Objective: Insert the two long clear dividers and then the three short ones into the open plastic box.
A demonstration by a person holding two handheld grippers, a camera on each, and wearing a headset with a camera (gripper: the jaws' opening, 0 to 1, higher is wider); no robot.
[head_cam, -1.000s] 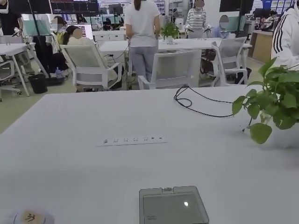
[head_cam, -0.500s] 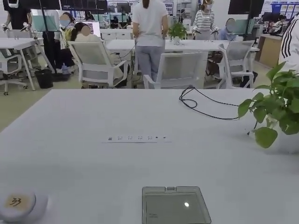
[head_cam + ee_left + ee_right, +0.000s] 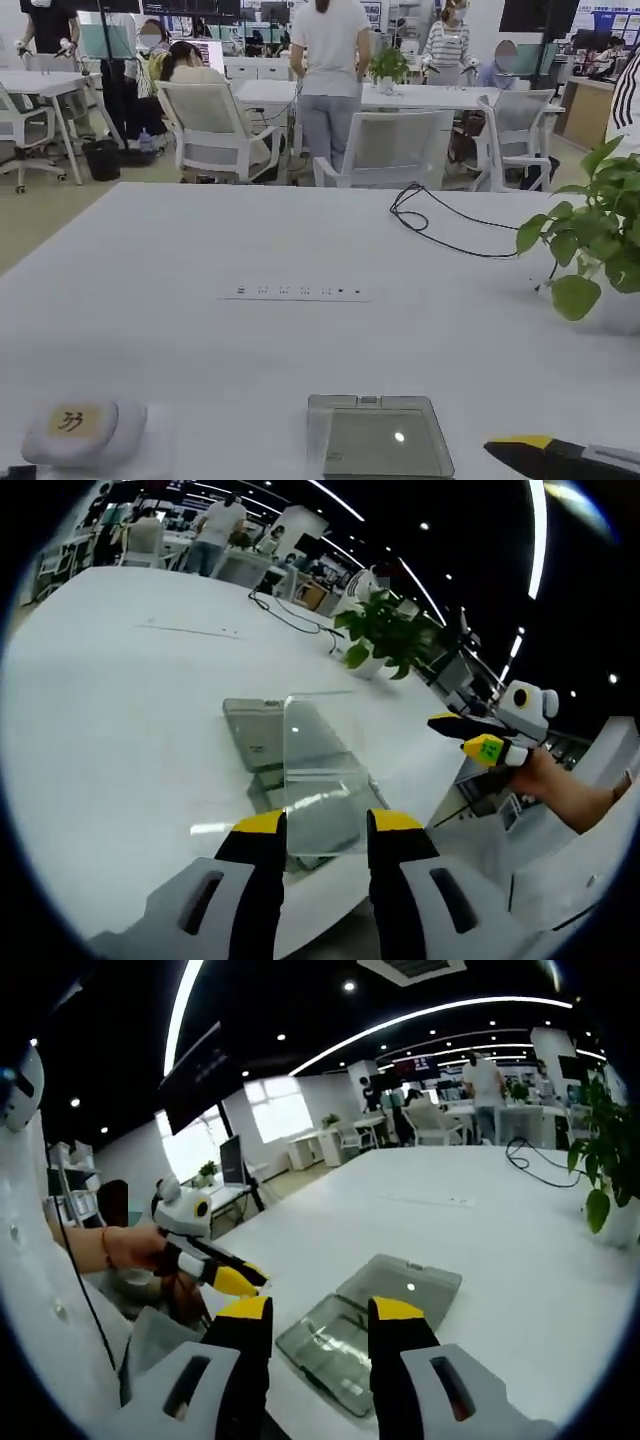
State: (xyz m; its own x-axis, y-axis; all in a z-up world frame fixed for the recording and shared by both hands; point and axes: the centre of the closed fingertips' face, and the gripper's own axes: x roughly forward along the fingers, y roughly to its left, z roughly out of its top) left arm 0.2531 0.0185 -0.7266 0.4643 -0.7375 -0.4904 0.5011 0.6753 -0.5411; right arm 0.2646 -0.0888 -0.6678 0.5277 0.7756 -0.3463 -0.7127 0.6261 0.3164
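Above the tabletop, with your left gripper clamped on 1 clear divider just short of the open plastic box and your right gripper open and empty, lower it upright and square to the box walls.

My right gripper has come into the head view at the lower right, its yellow tip beside the box.

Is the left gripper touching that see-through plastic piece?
Touching. The left gripper view shows the clear divider upright between the jaws of the left gripper, its side edges pressed against both.
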